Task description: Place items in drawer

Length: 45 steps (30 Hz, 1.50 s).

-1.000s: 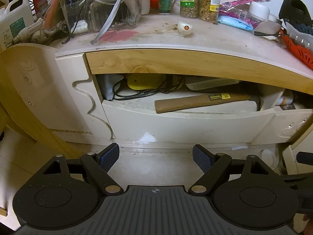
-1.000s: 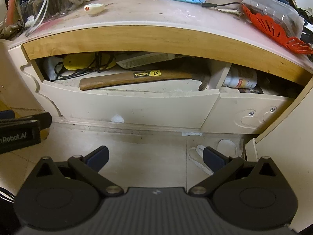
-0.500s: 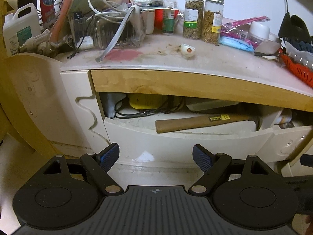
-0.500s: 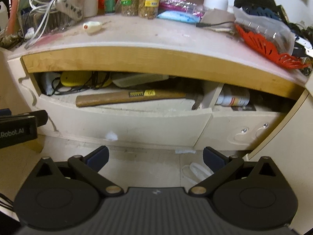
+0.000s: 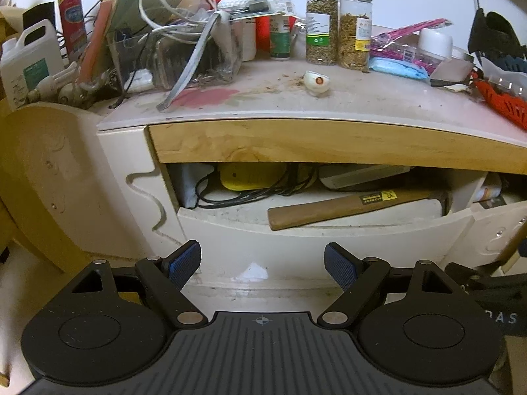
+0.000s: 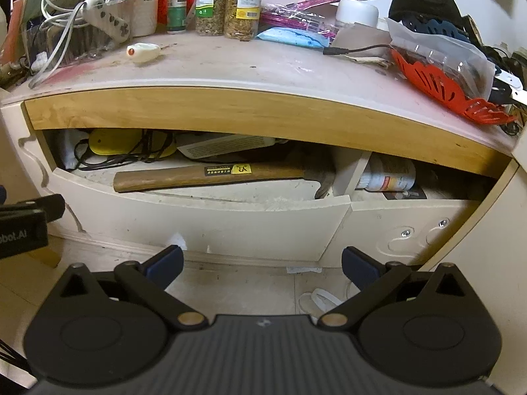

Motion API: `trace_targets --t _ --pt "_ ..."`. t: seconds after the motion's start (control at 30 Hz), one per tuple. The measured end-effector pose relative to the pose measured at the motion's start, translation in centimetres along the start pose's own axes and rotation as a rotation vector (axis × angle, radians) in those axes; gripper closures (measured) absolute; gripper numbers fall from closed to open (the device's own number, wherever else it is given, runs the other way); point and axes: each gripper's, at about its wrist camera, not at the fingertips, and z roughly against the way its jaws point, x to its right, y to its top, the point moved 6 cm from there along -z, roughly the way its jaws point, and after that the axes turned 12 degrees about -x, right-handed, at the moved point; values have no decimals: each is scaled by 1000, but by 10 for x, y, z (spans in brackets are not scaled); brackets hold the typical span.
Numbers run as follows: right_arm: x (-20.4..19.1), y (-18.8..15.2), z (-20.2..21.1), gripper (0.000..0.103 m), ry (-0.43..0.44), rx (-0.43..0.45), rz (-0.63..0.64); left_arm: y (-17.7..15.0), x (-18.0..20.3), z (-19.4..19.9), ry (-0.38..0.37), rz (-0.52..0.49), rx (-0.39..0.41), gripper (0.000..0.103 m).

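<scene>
A cream drawer [image 5: 296, 243] [image 6: 204, 223] stands pulled out below a wood-edged desktop [image 5: 329, 144] [image 6: 230, 112]. Inside it lie a wooden-handled hammer [image 5: 346, 207] [image 6: 210, 177], a yellow object [image 5: 250, 177] [image 6: 112, 141] with black cables, and a white packet [image 6: 227, 146]. A small white item with a red dot [image 5: 317, 82] [image 6: 143, 52] rests on the desktop. My left gripper [image 5: 262, 263] hangs open and empty in front of the drawer face. My right gripper [image 6: 262, 263] is also open and empty, low before the drawer.
The desktop carries two jars [image 5: 339, 28] [image 6: 227, 3], a clear bin with a power strip and cables [image 5: 178, 49] [image 6: 66, 26], bottles, a white jug [image 5: 29, 62], pink packets [image 6: 296, 13] and an orange basket [image 6: 441, 89]. A second drawer [image 6: 408, 227] with a bottle sits right.
Both grippers have risen, so the desktop and its clutter fill more of each view. The drawer and its contents have not moved. Both grippers stay open.
</scene>
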Motion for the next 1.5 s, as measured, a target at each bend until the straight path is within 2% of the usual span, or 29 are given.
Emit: trace_targets --t 0.4,1.03,1.5 --pt "3 15 -14 0 -50 21 43 7 -3 -21 6 -2 -21 20" --pt "5 31 -49 1 -27 57 28 22 -12 -70 17 25 -46 20" --pt "3 41 -89 0 -36 37 68 33 -14 -105 43 -4 -62 20"
